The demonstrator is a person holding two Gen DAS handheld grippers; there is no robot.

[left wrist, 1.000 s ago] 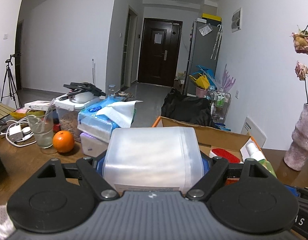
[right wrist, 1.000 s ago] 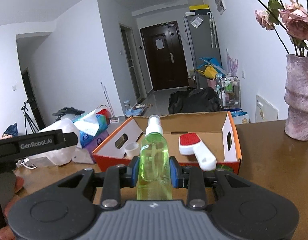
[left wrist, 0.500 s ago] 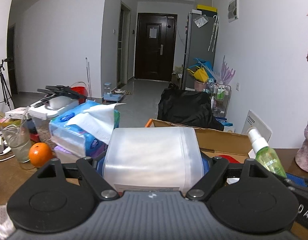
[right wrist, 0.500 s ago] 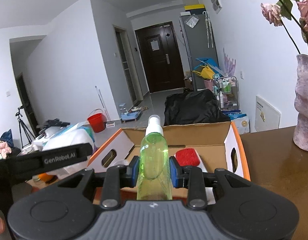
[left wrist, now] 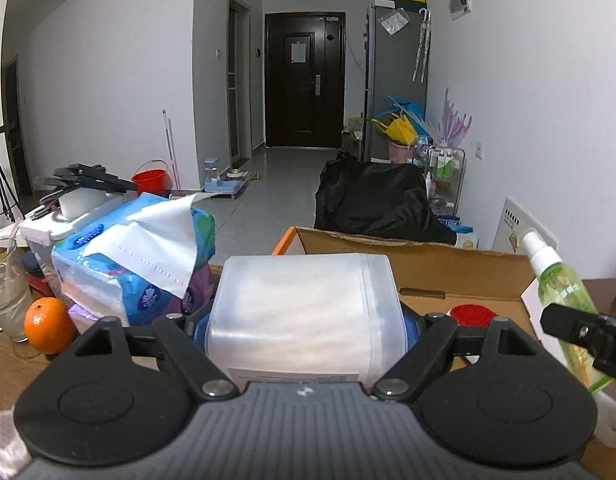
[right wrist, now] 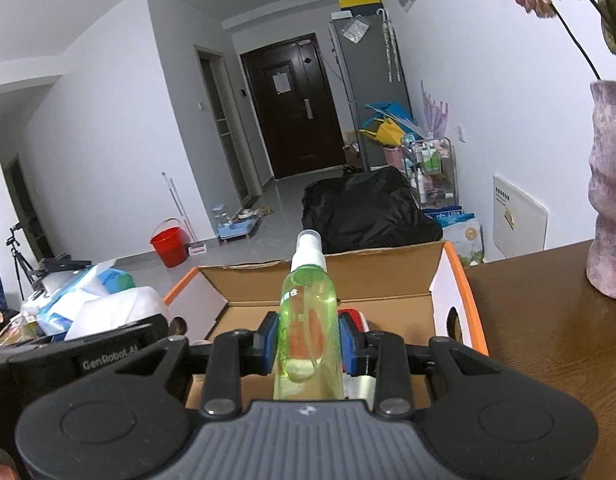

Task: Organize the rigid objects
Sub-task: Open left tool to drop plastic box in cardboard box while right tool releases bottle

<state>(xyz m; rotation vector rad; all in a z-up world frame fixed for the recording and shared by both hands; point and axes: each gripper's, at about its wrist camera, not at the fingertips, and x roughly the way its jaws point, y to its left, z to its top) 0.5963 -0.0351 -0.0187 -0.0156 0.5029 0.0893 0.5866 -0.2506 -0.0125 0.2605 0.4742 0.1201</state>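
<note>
My left gripper [left wrist: 305, 330] is shut on a wide translucent white container [left wrist: 303, 312], held just before the near left corner of an open cardboard box [left wrist: 424, 270] with orange edges. In the right wrist view my right gripper [right wrist: 308, 340] is shut on a green spray bottle [right wrist: 308, 320] with a white nozzle, upright over the box's [right wrist: 328, 280] near edge. The same spray bottle [left wrist: 564, 292] shows at the right of the left wrist view. A red brush [left wrist: 472, 315] lies inside the box, mostly hidden.
A blue tissue pack [left wrist: 135, 264] with a sheet sticking out sits left of the box. An orange [left wrist: 47, 325] and a glass [left wrist: 5, 300] stand further left. A pink vase [right wrist: 610, 216] with dried roses stands on the brown table [right wrist: 548, 312] at the right.
Both grippers have moved towards the box with their loads. The box now looks larger and nearer, the spray bottle has entered the left wrist view, and the vase has slid to the right edge.
</note>
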